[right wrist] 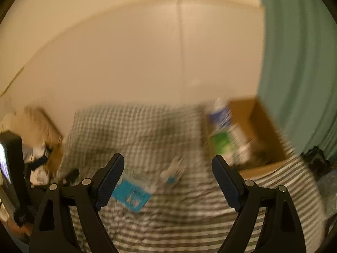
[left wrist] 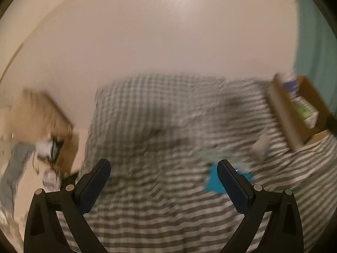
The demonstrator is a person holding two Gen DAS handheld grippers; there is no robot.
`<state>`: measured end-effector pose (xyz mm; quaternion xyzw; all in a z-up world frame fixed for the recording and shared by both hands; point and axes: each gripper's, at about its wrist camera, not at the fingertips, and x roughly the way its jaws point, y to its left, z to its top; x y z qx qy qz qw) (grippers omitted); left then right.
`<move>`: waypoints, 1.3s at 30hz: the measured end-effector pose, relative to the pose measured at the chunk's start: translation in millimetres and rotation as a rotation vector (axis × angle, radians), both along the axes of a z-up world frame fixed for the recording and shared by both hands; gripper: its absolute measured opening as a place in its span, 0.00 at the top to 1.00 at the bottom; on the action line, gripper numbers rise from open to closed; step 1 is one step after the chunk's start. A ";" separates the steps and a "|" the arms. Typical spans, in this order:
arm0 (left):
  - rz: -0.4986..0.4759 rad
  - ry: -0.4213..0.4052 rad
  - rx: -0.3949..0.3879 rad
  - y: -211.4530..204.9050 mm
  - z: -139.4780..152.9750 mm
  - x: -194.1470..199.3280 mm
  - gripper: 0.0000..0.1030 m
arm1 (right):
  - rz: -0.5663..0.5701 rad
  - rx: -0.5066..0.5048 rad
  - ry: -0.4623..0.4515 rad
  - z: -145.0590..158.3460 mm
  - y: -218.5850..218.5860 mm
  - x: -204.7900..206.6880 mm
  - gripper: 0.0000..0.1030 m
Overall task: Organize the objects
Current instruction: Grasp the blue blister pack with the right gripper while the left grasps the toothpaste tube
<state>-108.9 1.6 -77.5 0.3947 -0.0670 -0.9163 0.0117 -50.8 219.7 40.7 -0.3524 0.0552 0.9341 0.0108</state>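
Note:
Both views are blurred by motion. A flat blue packet lies on the grey striped bed cover, with a small clear tube-like item beside it. In the left wrist view the blue packet shows partly behind the right finger. A cardboard box at the right holds a blue-white bottle and a green-white pack; the box also shows in the left wrist view. My left gripper is open and empty above the bed. My right gripper is open and empty above the bed.
A checked pillow lies against the pale wall. A second cardboard box with clutter stands at the left beside the bed. A green curtain hangs at the right. A dark device sits at the far left.

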 end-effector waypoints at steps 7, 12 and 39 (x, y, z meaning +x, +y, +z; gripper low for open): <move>0.061 -0.068 0.013 -35.0 -51.4 -21.1 0.00 | 0.137 0.108 -0.266 -115.4 -64.4 -46.4 0.17; 0.117 -0.122 0.064 -58.0 -77.8 -36.1 0.00 | 0.238 0.208 -0.294 -155.1 -107.1 -70.4 0.17; -0.029 -0.128 -0.019 21.0 -85.0 -33.7 0.00 | 0.163 0.071 -0.232 -126.7 -34.6 -51.9 0.93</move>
